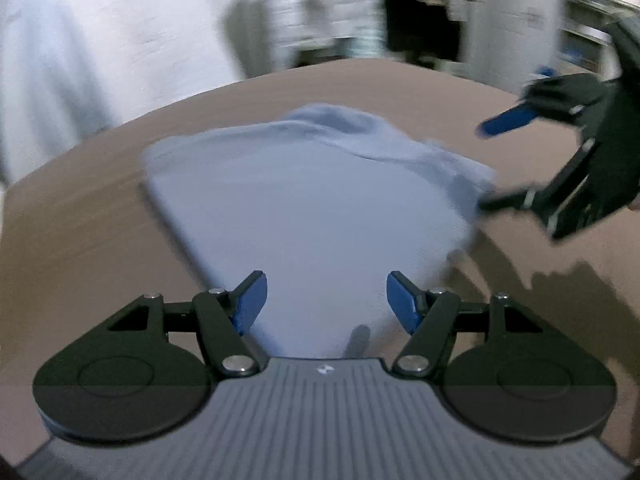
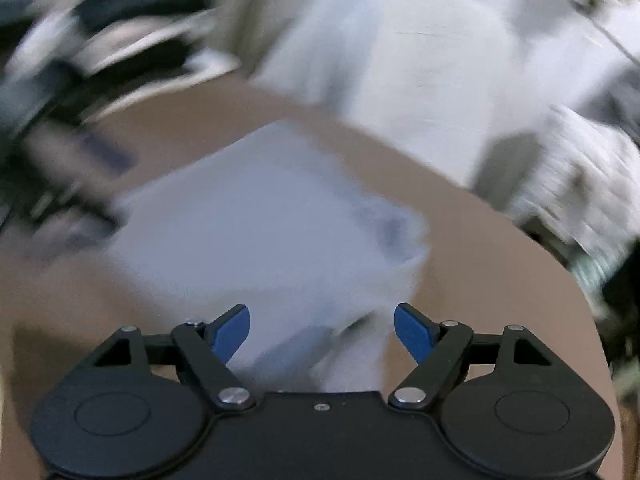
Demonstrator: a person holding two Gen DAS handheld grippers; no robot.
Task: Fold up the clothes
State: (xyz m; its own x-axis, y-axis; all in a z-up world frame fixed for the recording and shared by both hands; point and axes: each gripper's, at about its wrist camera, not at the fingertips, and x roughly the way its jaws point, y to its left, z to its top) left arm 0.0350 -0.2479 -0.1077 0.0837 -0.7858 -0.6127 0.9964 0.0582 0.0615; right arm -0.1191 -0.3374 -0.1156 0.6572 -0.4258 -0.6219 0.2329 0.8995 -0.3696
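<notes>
Left wrist: folded blue garment [image 1: 304,216] on table [image 1: 80,240]

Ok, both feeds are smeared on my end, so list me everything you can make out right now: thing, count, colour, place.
garment: one, light blue, folded and lying flat on the table, ahead of both grippers
table: one, brown, under the garment
white cloth: count unclear, white, beyond the table's far edge; too blurred to identify
background clutter: count unclear, dark and pale, behind the table; blurred
left gripper: one, black with blue pads, jaws apart above the near end of the garment, nothing pinched
right gripper: one, black with blue pads, jaws apart over the garment's edge, nothing pinched; in the left wrist view it shows at the garment's right side
</notes>
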